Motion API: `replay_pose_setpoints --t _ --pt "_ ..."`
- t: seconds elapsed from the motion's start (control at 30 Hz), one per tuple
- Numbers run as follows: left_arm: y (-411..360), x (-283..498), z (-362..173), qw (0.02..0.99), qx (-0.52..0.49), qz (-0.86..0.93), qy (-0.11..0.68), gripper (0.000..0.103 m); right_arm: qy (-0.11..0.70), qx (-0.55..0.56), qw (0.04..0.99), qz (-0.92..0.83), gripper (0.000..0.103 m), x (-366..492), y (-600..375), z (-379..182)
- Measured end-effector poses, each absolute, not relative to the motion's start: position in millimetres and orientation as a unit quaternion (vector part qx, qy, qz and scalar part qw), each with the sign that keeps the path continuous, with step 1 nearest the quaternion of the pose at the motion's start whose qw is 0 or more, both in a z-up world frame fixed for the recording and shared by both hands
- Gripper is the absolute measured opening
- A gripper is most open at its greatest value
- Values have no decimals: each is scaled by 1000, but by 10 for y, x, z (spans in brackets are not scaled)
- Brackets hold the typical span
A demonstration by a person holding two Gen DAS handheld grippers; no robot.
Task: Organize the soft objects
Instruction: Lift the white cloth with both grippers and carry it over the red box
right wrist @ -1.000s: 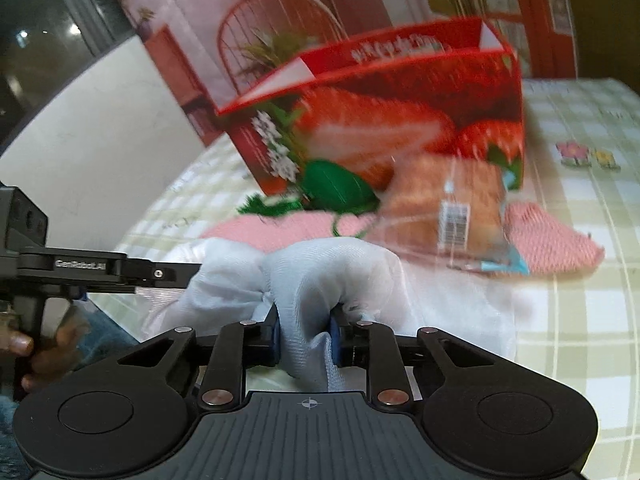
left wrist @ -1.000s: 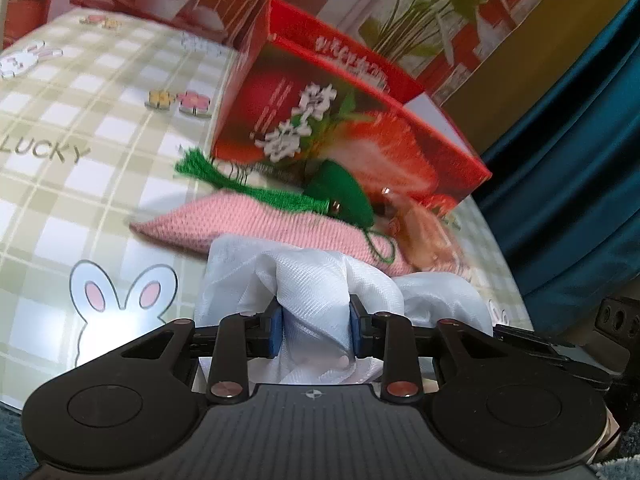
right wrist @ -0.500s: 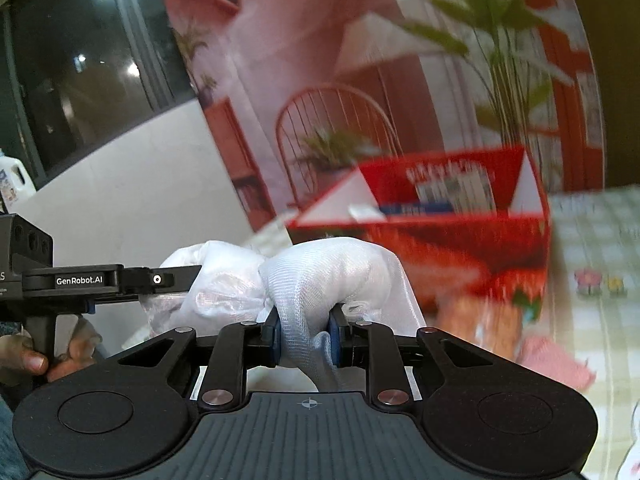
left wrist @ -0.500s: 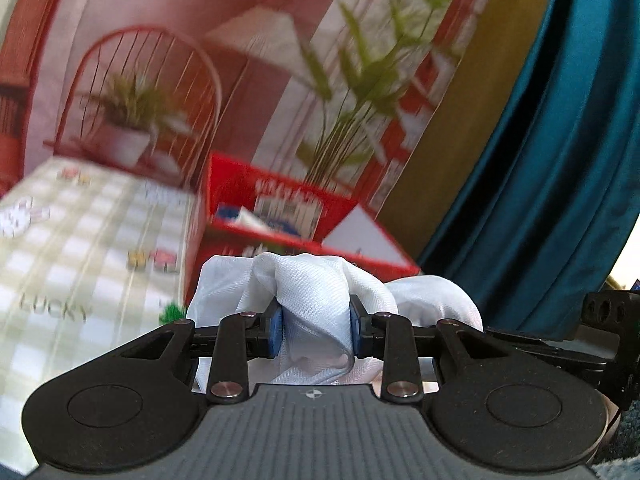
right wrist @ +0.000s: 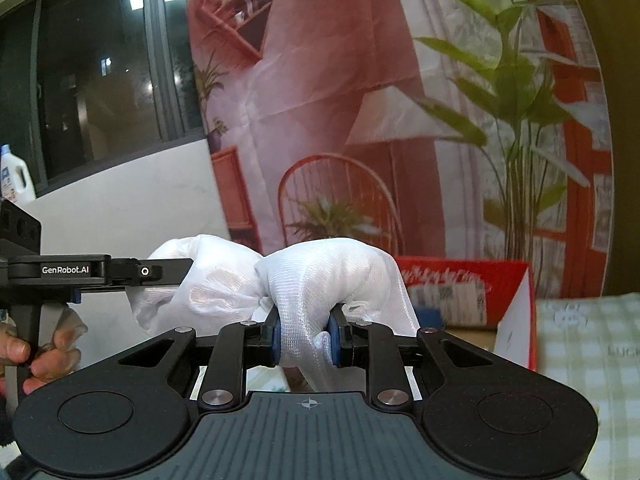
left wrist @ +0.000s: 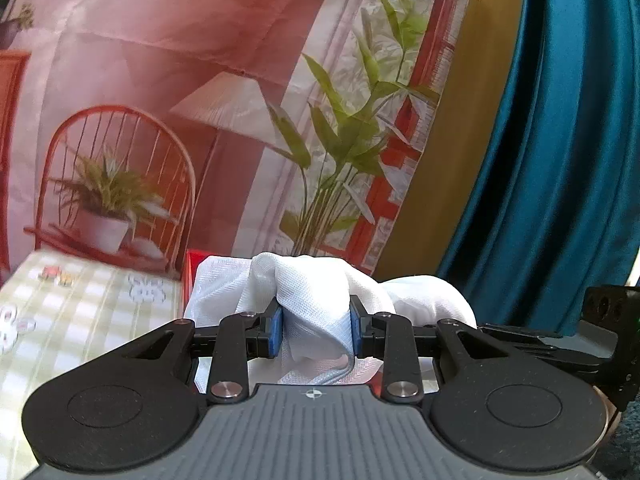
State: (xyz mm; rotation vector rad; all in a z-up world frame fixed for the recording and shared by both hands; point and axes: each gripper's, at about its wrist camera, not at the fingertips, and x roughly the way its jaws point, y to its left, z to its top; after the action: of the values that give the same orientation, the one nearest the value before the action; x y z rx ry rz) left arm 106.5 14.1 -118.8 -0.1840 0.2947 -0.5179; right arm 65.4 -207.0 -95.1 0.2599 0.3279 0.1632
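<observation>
The left gripper (left wrist: 316,334) and the right gripper (right wrist: 306,336) each pinch a bunch of the white cloth (right wrist: 332,276), held above the checked tabletop (right wrist: 584,344) near the red box (right wrist: 472,292). The thin fabric may slip out or snag on the box edge.

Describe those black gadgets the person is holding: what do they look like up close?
Each is a matte black handheld tool. The left gripper and right gripper have a ribbed grey-black body, two round black discs, silver rivets on hinged link bars, and blue pads on the fingers. Seen side-on, the left one carries white "GenRobot.AI" lettering. No cables or sleeves show.
</observation>
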Motion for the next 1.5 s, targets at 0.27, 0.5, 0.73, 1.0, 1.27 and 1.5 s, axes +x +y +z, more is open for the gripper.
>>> replay_pose_setpoints --t 0.27,0.5,0.73,1.0,1.27,1.5 --pt "-165 1728 -1142 957 -48 -236 161 33 167 137 976 41 20 1169 -2404 -1023" --pt "-381 2313 -1260 958 -18 -212 194 33 207 172 963 4 20 1673 -2693 -1239" --pt "-484 2923 -1300 956 -19 -188 226 33 253 161 953 -37 20 2248 -2822 -1367" --pt "-530 3445 -1472 948 -12 -170 269 33 292 143 944 -54 20 2720 -2941 -1505" --pt "-684 3796 -1701 927 36 -156 339 33 356 149 920 -65 21 3039 -3036 -1700" --pt "-751 3896 -1891 909 68 -160 379 34 413 136 897 -83 22 3206 -3006 -1858"
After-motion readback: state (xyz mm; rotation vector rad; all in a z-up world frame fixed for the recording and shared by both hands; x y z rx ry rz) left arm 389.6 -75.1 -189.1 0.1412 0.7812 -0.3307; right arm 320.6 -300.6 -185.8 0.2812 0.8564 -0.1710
